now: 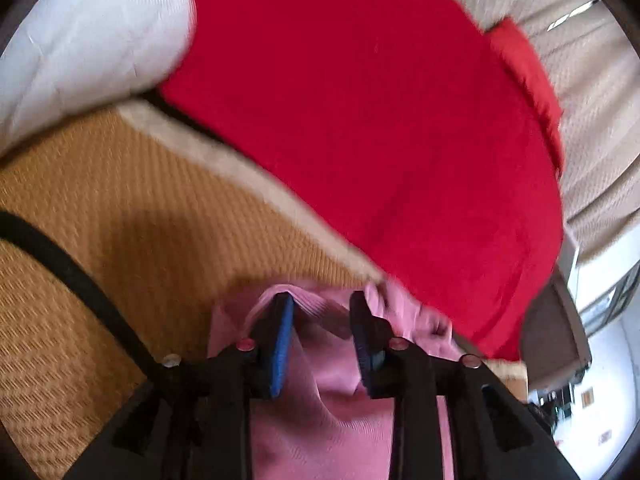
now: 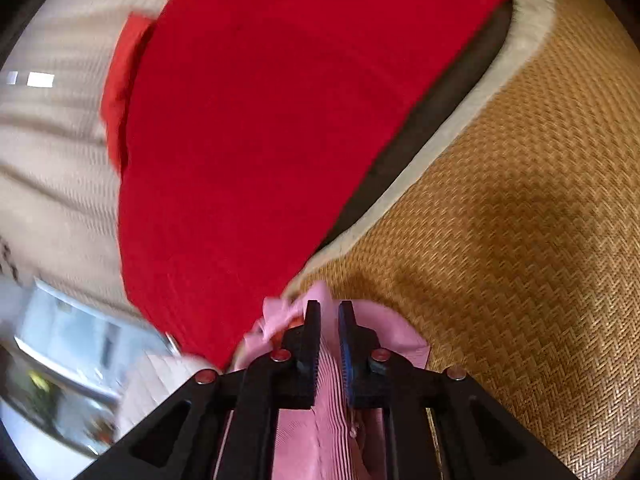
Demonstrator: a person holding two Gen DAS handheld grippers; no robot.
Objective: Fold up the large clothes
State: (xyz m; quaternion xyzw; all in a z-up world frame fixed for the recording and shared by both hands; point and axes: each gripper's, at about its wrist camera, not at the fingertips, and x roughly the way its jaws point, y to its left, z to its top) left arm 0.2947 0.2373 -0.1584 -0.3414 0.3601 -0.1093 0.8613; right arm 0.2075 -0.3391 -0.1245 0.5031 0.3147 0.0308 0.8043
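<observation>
While both views are smeared by motion, the left gripper point(image 1: 322, 340) shows its black fingers with blue ribbed pads standing apart, and a fold of the pink ribbed knit garment point(image 1: 320, 420) lies slack in the gap; the pads do not press on it. In the right wrist view, the right gripper point(image 2: 329, 344) has its jaws only a narrow slit apart, with a pleated ridge of the same pink garment point(image 2: 332, 432) running between them; whether the pads still pinch it cannot be told.

From each gripper's fingertips, a broad red fleecy cloth point(image 1: 360, 120) spreads toward twelve o'clock, its edge rounded and a lighter red flap at its side. Beneath it lies a tan woven herringbone mat point(image 2: 520, 240) edged with a pale beige fabric band point(image 2: 460, 120). At ten o'clock in the left wrist view sits a plump white quilted pillow point(image 1: 88, 48), and a black cable point(image 1: 72, 272) curves across the mat at eight o'clock.
</observation>
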